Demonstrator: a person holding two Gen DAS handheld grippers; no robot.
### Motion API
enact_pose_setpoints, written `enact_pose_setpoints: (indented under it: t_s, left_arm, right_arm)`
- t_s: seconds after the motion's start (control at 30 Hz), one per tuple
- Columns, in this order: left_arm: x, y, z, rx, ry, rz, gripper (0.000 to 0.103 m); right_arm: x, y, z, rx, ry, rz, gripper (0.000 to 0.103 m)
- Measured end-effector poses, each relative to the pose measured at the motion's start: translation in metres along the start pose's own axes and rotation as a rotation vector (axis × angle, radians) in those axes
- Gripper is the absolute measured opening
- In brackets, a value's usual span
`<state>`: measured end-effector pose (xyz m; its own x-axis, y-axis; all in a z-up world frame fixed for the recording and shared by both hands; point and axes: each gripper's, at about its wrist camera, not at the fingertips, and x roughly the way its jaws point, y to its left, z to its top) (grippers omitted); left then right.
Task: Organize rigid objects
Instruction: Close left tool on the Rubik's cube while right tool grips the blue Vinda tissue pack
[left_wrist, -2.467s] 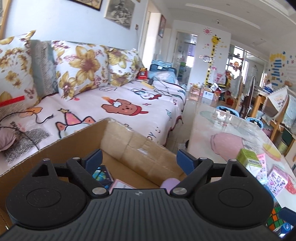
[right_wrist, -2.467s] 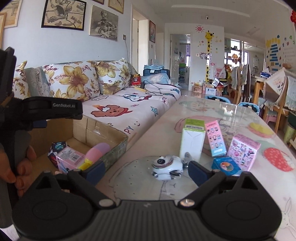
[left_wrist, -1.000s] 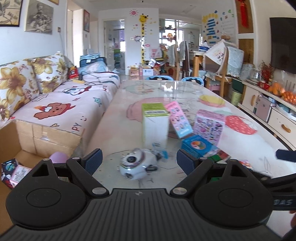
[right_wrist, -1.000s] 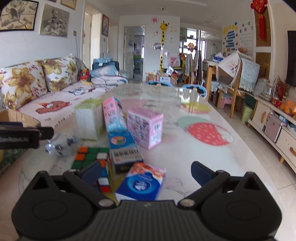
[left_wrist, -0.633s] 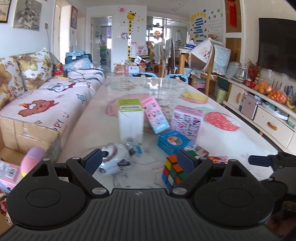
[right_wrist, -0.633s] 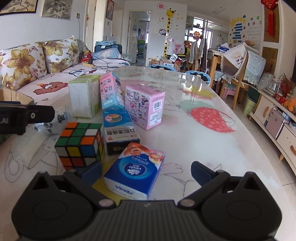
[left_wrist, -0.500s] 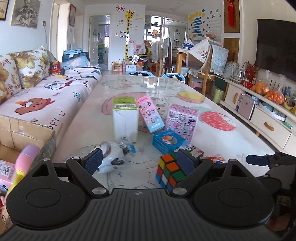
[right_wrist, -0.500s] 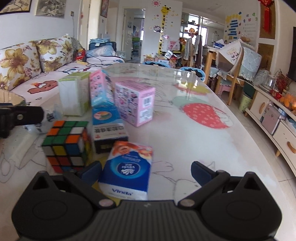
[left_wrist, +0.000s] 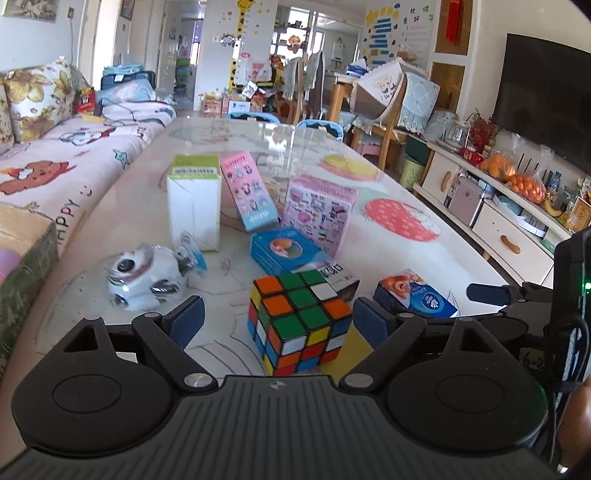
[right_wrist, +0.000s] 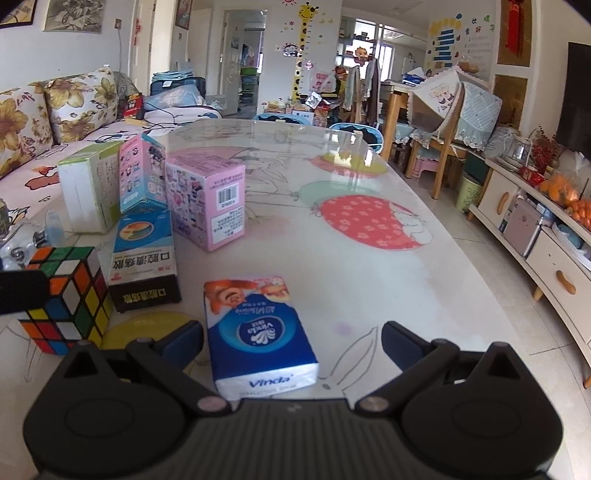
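I see the glossy Rubik's cube between my left gripper pads — spread, not touching. My right gripper, also spread, flanks the soft tissue pack. Cardboard box corner sits far left.

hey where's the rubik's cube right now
The Rubik's cube sits on the table between the open fingers of the left hand-held gripper. In the right wrist view it is at the far left, beside the black-ended medicine box.
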<state>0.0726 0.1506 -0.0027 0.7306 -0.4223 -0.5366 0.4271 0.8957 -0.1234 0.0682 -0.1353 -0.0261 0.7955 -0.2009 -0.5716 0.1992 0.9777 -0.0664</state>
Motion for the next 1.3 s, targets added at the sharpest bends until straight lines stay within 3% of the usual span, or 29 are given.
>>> enact_pose_setpoints:
  t_s: [0.47, 0.83, 0.9, 1.07, 1.3]
  left_arm:
    - [0.027, -0.012, 0.004, -0.024, 0.053, 0.063, 0.103]
    - [0.029, -0.007, 0.009, -0.063, 0.068, 0.076, 0.102]
    - [0.029, -0.007, 0.009, -0.064, 0.073, 0.087, 0.095]
    - [0.032, -0.001, 0.010, -0.099, 0.099, 0.095, 0.065]
    - [0.030, -0.005, 0.010, -0.105, 0.098, 0.090, 0.063]
  right_arm:
    - [0.007, 0.003, 0.003, -0.008, 0.019, 0.084, 0.094]
    - [0.011, 0.012, 0.006, -0.006, 0.015, 0.109, 0.073]
    - [0.011, 0.014, 0.007, -0.008, 0.014, 0.112, 0.067]
    - [0.011, 0.018, 0.008, -0.002, 0.016, 0.131, 0.052]
    - [0.012, 0.028, 0.011, -0.008, 0.015, 0.129, 0.051]
